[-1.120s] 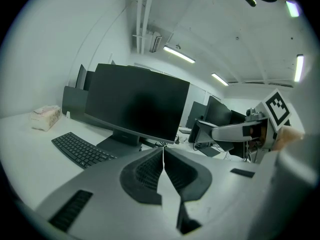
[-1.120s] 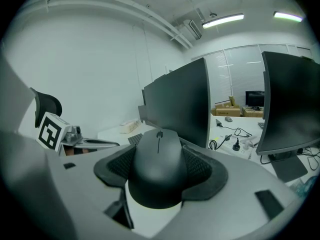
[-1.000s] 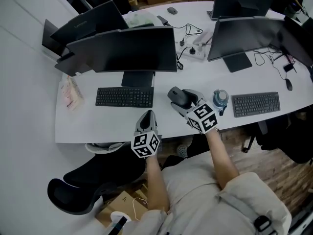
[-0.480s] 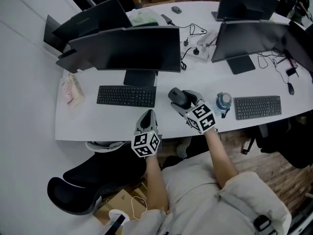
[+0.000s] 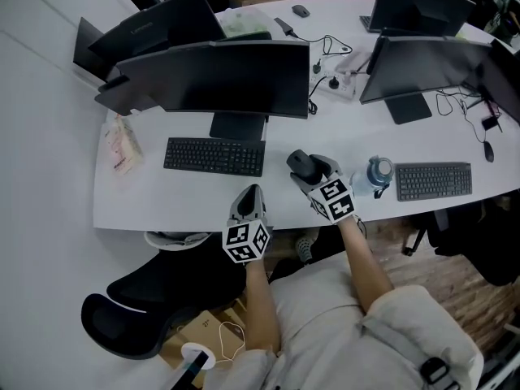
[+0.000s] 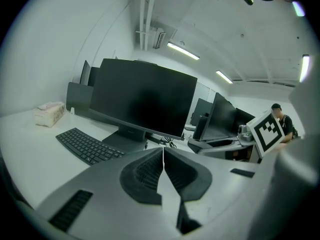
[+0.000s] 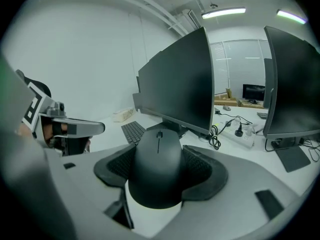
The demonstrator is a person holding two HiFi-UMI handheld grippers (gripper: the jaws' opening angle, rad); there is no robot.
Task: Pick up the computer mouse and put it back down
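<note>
Gripping mouse [image 7: 159,164] in right tongs [image 5: 308,171] near bottle [image 5: 379,171]; left tongs [image 6: 163,156] closed, empty

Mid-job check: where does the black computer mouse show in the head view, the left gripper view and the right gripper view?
Head view: the black computer mouse sits right of centre, in the right gripper's fingers, right of the black keyboard.
Left gripper view: it cannot be made out.
Right gripper view: mouse dead centre, clamped between the fingers.
Shared landmark: the large black monitor.
</note>
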